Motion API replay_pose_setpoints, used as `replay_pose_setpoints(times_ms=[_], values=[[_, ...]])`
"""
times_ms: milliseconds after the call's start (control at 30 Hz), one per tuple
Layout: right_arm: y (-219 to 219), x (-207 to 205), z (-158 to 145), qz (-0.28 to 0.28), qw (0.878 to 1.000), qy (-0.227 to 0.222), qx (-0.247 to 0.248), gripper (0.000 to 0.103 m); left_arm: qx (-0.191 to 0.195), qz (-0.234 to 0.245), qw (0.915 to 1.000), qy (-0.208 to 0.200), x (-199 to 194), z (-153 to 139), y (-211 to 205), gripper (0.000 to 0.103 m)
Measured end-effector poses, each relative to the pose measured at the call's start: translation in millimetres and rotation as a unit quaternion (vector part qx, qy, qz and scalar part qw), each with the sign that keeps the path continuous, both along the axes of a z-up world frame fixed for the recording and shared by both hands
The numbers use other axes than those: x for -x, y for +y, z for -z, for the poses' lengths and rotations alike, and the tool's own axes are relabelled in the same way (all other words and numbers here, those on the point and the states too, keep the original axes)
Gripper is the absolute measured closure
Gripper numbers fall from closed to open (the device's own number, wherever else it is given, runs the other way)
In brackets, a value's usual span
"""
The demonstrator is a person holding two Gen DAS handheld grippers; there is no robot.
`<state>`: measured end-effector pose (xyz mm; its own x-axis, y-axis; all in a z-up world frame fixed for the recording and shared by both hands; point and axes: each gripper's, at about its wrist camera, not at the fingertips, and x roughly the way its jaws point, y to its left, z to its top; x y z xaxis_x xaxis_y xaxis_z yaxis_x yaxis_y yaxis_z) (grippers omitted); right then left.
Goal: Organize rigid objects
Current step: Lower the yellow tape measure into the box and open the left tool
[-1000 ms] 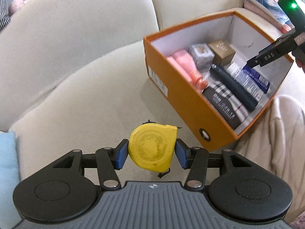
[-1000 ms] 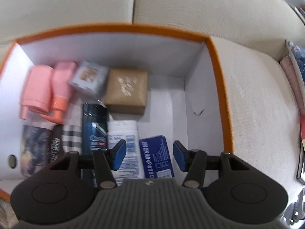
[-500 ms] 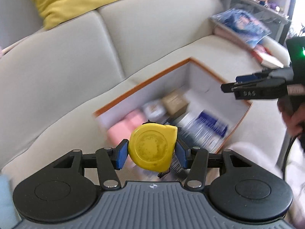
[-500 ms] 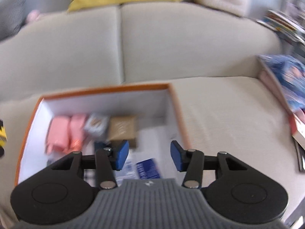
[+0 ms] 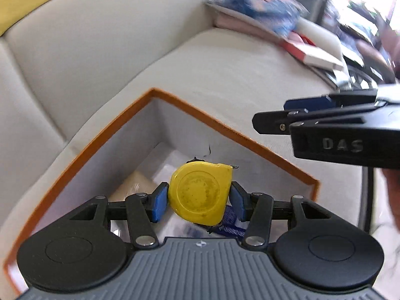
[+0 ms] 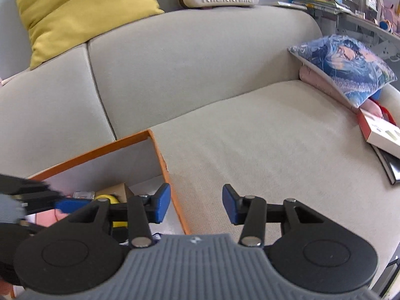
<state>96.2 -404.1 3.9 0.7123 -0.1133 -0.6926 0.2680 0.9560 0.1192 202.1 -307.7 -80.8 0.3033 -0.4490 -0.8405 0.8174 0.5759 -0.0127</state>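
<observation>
I observe my left tool (image 5: 197, 201) closed on a round-cornered yellow plastic tape measure (image 5: 200, 193), its blue pads (image 5: 158, 203) pressed against both sides of the casing. The tape measure is held over the open interior of an orange cardboard box with white inner walls (image 5: 175, 102), toward the box's far corner as the left wrist view shows it. The box sits on the seat of a light beige fabric sofa (image 6: 262, 135), close to the backrest. Beneath the tape measure I can make out a tan carton (image 6: 117, 191) and some blue-and-white packaging (image 5: 231, 222) on the box floor, though blur prevents finer identification. My right tool (image 6: 196, 206) has its fingers spread apart with nothing between them; it is positioned over the box's right rim and the bare sofa seat just beside it. In the left wrist view the same tool (image 5: 272, 120) appears side-on, above and beyond the right wall of the box. A yellow cushion (image 6: 75, 12) rests atop the backrest at the left. A blue printed pillow (image 6: 347, 67) and a red-and-white flat carton (image 6: 380, 130) lie at the seat's far right end, well apart from the box.
</observation>
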Motion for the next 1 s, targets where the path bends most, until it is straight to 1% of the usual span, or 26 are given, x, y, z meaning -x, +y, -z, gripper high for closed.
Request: replay_pose_setpoints(times_ms=[100,133,267,333,500,600,700,733,800,900,1000], values=[[-4.4,-3.7,5.3,0.006,1.0,0.01,-0.013,0.055,-0.012,0.038,0.9992,-0.002,-8.9,13.8,-10.8,0.043],[-4.9,-6.7,7.7,0.008,1.0,0.014,-0.014,0.055,-0.021,0.048,0.9986,-0.007,-10.4,17.9,-14.2,0.043],[-8.8,-14.2,9.9,0.015,1.0,0.015,-0.018,0.054,-0.059,0.101,0.9915,-0.057,-5.4,31.4,-26.8,0.043],[-9.1,-16.7,10.9,0.014,1.0,0.017,-0.018,0.054,-0.066,0.114,0.9891,-0.065,-4.8,38.5,-31.8,0.043],[-8.1,-18.0,14.2,0.01,0.999,0.026,-0.016,0.054,-0.082,0.124,0.9857,-0.08,0.1,53.8,-38.0,0.043],[-8.3,-15.7,14.5,0.012,0.999,0.028,-0.016,0.053,-0.088,0.12,0.9849,-0.088,3.7,59.1,-37.5,0.042],[-7.9,-14.3,13.4,0.013,0.999,0.03,-0.015,0.05,-0.084,0.107,0.9868,-0.088,4.8,60.1,-34.4,0.037],[-7.5,-14.0,12.9,0.013,0.999,0.031,-0.014,0.05,-0.08,0.103,0.9876,-0.086,5.5,58.9,-32.7,0.033],[-6.8,-13.2,11.4,0.012,0.999,0.032,-0.011,0.05,-0.075,0.098,0.9891,-0.081,7.2,55.3,-29.6,0.033],[-4.4,-10.0,7.4,0.01,0.999,0.031,-0.009,0.048,-0.062,0.09,0.9904,-0.084,11.7,42.6,-20.2,0.032],[-2.4,-5.7,2.3,0.008,1.0,0.027,-0.006,0.048,-0.039,0.073,0.993,-0.085,16.9,21.7,-3.0,0.033]])
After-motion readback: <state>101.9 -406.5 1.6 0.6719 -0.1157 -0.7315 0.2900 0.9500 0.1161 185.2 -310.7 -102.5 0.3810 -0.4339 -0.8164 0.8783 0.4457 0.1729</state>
